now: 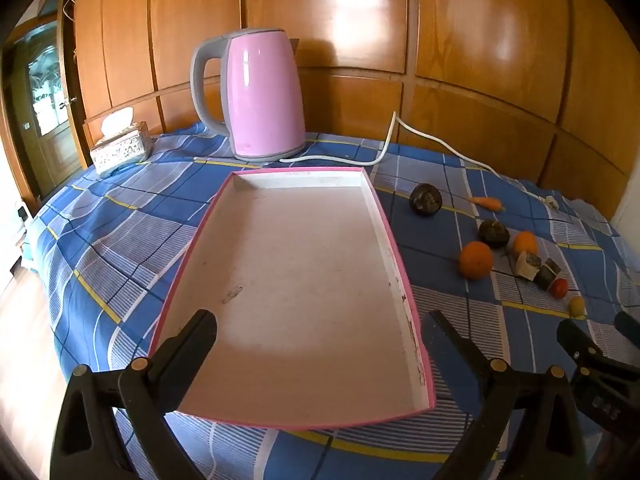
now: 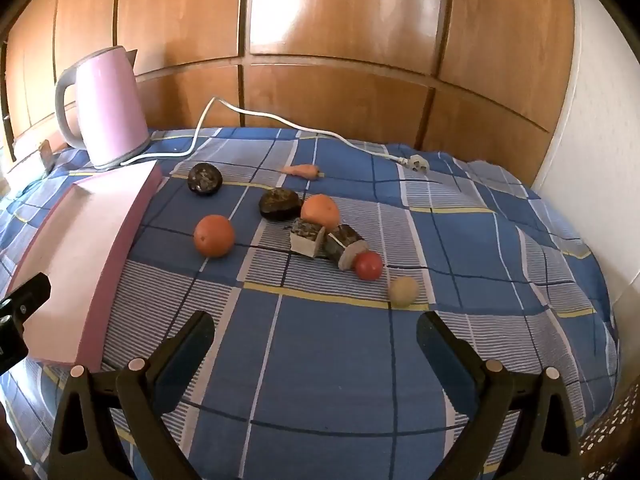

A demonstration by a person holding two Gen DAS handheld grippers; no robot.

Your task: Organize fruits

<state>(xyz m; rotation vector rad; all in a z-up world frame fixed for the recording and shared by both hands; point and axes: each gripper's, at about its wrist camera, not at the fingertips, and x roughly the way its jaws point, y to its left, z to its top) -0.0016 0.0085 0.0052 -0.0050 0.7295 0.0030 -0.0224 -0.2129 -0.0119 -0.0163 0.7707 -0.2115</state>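
Observation:
A shallow pink-rimmed white tray [image 1: 400, 256] lies on the blue checked cloth; nothing is in it. It also shows in the right wrist view [image 2: 120, 232] at the left. To its right lie loose items: two oranges [image 2: 214, 236] [image 2: 320, 210], two dark round fruits [image 2: 205, 178] [image 2: 280, 204], two cut dark pieces [image 2: 307, 236] [image 2: 346, 242], a red tomato [image 2: 369, 265], a pale ball [image 2: 404, 291] and a small carrot [image 2: 304, 170]. My left gripper [image 1: 320, 336] is open and empty over the tray's near end. My right gripper [image 2: 316, 336] is open and empty, short of the fruits.
A pink kettle [image 1: 262, 94] stands behind the tray, its white cord [image 2: 280, 124] and plug [image 2: 416, 164] trailing across the cloth. A tissue box [image 1: 120, 146] sits at the far left. Wooden panels back the table. The right gripper shows in the left wrist view [image 1: 596, 344].

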